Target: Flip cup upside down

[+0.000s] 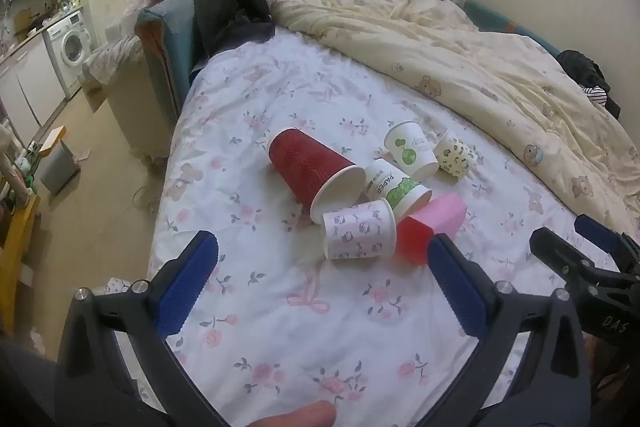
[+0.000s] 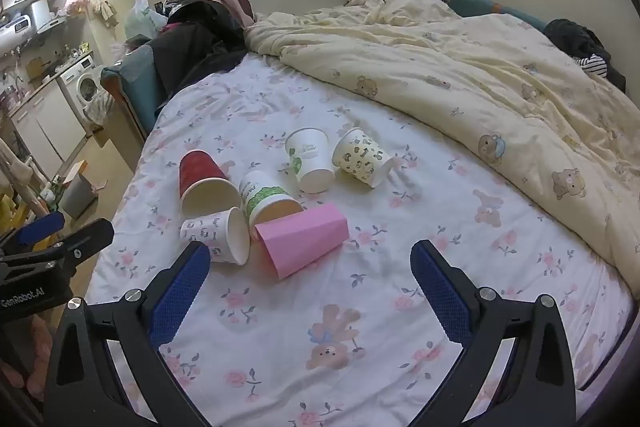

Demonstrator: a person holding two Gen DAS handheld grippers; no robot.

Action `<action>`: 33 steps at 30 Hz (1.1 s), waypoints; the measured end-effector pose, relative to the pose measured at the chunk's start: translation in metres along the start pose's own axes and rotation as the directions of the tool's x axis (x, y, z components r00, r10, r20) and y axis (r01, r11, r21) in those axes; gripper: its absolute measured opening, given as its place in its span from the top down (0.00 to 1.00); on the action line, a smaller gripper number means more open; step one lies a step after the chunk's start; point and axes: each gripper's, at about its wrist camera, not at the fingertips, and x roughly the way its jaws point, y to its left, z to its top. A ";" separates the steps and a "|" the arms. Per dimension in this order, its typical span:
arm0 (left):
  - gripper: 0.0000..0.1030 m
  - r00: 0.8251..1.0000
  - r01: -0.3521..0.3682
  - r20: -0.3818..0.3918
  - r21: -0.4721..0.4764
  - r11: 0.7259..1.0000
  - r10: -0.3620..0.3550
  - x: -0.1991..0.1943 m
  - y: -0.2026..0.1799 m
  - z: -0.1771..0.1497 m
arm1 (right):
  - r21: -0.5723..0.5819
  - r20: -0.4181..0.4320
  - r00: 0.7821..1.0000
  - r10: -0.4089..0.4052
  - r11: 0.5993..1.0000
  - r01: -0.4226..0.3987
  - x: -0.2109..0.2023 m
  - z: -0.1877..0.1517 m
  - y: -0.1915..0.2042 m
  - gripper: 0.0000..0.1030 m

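Both your grippers are spread wide and hold nothing: left gripper (image 1: pixel 320 259), right gripper (image 2: pixel 310 263), both above the floral bedsheet (image 2: pixel 280 327). Six cups lie on their sides, clustered mid-bed. Red ribbed cup (image 1: pixel 310 167) touches the small panda-print cup (image 1: pixel 360 231) and the green "PAPER" cup (image 1: pixel 394 187). Pink cup (image 2: pixel 304 239) lies just ahead of your right gripper, against the green one. The leaf-print cup (image 2: pixel 310 159) and the yellow patterned cup (image 2: pixel 362 157) lie behind the others. Cream bear duvet (image 2: pixel 480 87) is bunched at the far side.

Left gripper (image 1: pixel 320 267), right gripper (image 2: pixel 310 275): jaws spread, empty.
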 end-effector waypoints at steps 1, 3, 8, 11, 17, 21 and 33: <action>0.00 1.000 0.001 0.002 -0.001 1.000 -0.001 -0.001 0.000 0.000 | 0.002 -0.003 1.000 0.000 1.000 0.000 0.000 0.000 0.000 0.01; 0.00 1.000 0.000 -0.004 0.001 1.000 0.000 0.000 0.000 0.001 | 0.002 -0.001 1.000 -0.006 1.000 0.006 0.000 0.000 0.000 0.01; 0.00 1.000 -0.001 -0.009 0.001 1.000 0.001 -0.001 0.000 0.001 | 0.009 -0.002 1.000 -0.009 1.000 0.009 0.000 0.000 0.000 0.01; 0.00 1.000 -0.002 -0.009 0.002 1.000 0.002 0.000 0.000 0.001 | 0.002 -0.001 1.000 0.009 1.000 -0.009 0.000 0.000 0.000 0.01; 0.00 1.000 -0.004 -0.013 -0.001 1.000 0.004 -0.001 0.000 0.001 | -0.001 -0.002 1.000 0.004 1.000 -0.004 0.000 0.000 0.002 0.01; 0.00 1.000 -0.004 -0.013 0.003 1.000 0.004 0.000 0.000 0.001 | -0.001 -0.001 1.000 0.002 1.000 -0.002 0.000 -0.001 0.003 0.01; 0.00 1.000 -0.005 -0.016 0.002 1.000 0.005 0.000 0.000 0.001 | -0.003 -0.003 1.000 0.003 1.000 -0.003 0.000 -0.001 0.003 0.01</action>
